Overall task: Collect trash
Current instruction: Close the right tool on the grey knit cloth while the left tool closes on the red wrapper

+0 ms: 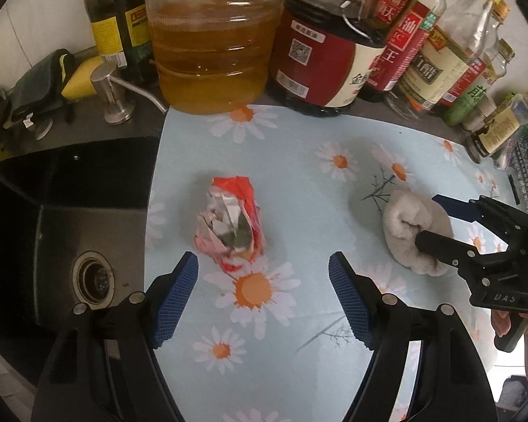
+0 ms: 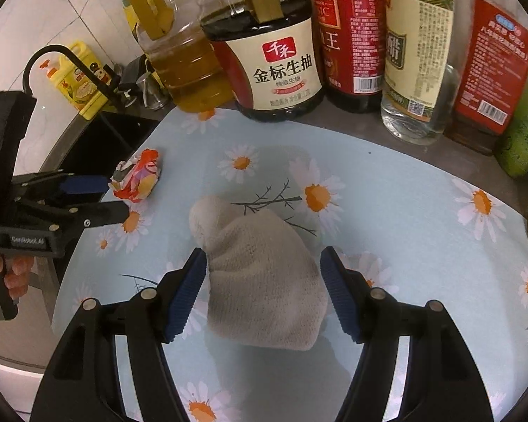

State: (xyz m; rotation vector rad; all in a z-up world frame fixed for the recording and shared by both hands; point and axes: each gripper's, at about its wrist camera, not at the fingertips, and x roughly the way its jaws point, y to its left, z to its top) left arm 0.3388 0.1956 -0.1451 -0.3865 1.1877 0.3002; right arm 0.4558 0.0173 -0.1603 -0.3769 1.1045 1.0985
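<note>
Item: one crumpled paper wrapper (image 1: 230, 223), red and white, on the daisy mat (image 1: 299, 161), left part, near the sink (image 1: 70, 211). Likely light, soft and crushable; best pinched across its middle. Left claw (image 1: 264, 299) hangs just short of it, jaws apart, nothing between them.

Item: one grey cloth wad (image 2: 260, 281), right part of the mat. Soft, limp (may sag when lifted). Right claw (image 2: 264, 295) straddles it, jaws apart, pads seemingly not yet pressing.

Bottles at the far edge: several.
</note>
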